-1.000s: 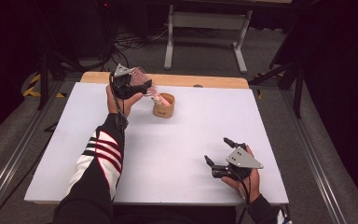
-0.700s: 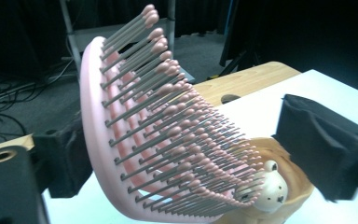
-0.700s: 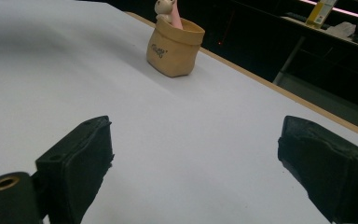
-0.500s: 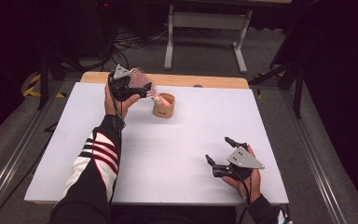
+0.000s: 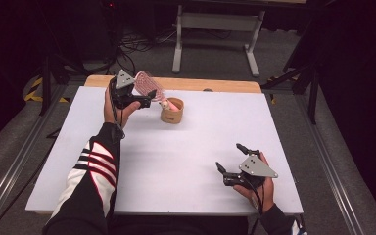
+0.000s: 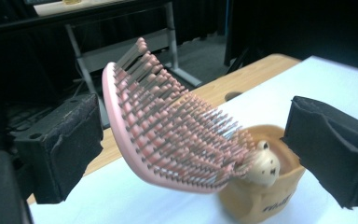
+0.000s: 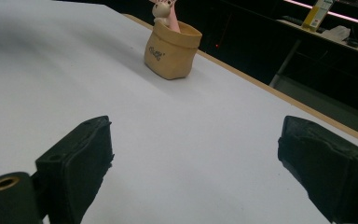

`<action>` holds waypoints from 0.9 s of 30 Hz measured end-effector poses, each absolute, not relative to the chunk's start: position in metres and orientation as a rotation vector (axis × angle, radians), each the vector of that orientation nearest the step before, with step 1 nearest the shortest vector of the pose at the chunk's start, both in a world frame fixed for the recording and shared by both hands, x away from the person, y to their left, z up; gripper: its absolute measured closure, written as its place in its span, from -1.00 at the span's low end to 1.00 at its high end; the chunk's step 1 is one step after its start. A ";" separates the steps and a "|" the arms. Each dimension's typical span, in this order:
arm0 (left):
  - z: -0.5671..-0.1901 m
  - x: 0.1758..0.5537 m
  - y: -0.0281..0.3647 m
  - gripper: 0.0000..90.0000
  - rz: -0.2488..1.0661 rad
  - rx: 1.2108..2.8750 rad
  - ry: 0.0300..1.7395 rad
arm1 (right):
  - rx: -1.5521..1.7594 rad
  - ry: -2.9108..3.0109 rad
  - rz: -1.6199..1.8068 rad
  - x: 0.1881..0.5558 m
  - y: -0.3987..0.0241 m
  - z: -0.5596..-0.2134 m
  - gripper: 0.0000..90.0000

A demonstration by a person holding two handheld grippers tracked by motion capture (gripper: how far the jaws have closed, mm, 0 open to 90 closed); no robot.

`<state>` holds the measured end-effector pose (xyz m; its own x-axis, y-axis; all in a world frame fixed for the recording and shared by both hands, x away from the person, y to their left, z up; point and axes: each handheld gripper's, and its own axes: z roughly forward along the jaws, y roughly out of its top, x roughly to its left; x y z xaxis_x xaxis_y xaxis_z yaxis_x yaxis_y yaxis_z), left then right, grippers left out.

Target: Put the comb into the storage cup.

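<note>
White tabletop (image 5: 176, 161), matte and smooth, with a wooden strip along its far edge and dark floor and cables beyond.

Your left gripper (image 5: 144, 102) has just spread its padded black jaws, which stand clear on either side of the pink hairbrush (image 6: 168, 126); its curved, bristled head leans out of the tan, sack-shaped holder (image 5: 172, 111), handle down inside. Your right gripper (image 5: 232, 164) rests near the table's near edge, jaws wide apart, holding nothing.

Bright tabletop — dark, soft-focus surroundings
</note>
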<state>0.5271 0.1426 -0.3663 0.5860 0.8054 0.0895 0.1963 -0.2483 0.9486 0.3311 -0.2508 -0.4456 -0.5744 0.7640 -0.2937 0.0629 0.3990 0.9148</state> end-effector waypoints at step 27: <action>-0.375 0.481 0.151 -0.84 0.791 1.802 0.653 | 0.696 1.917 1.203 0.330 -0.249 -0.445 -0.76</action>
<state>0.4814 0.1511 -0.3753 0.6371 0.7401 0.2154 0.0714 -0.3350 0.9395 0.3300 -0.2486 -0.4446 -0.5674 0.7630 -0.3095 0.0532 0.4091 0.9109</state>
